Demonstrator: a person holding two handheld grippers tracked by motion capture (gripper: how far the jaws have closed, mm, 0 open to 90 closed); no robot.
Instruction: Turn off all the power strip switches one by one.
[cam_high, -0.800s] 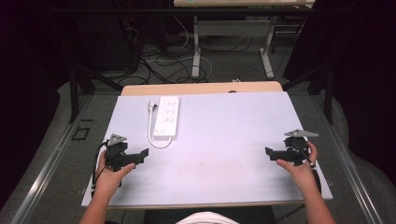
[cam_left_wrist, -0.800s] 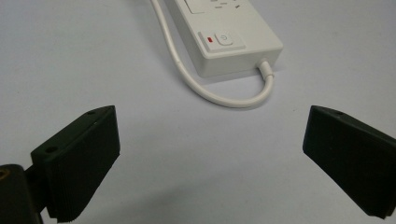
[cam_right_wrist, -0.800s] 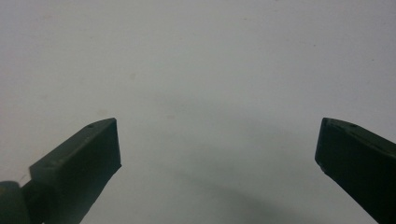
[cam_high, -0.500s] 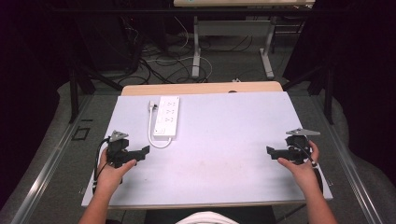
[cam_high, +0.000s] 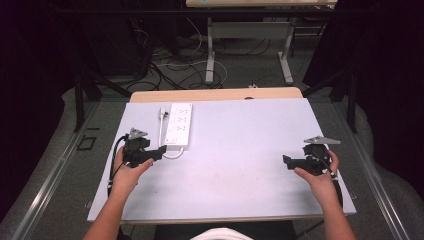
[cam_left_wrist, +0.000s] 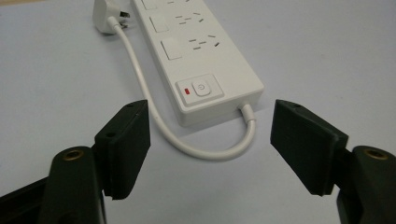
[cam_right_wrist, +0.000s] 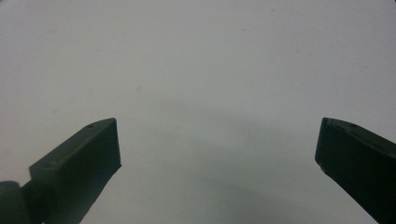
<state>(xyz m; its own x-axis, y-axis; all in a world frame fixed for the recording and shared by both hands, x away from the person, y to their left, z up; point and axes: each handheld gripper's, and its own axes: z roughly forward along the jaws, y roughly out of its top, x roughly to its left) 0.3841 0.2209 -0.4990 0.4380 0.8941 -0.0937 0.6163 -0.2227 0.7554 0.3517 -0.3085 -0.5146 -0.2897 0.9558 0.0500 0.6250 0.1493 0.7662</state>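
From the high view, the left gripper hovers released just beside the power strip, which lies near the desk's far left corner; the right gripper, also released, sits near the right edge, bare desk between them. In the left gripper view, the spread jaws frame the strip's switch end and looping cable, touching neither. In the right gripper view, wide jaws hold nothing over plain desk.

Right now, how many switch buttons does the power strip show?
1: a white button with a red mark beside it, at the power strip's cable end, nearest the left gripper. Far end is cropped.
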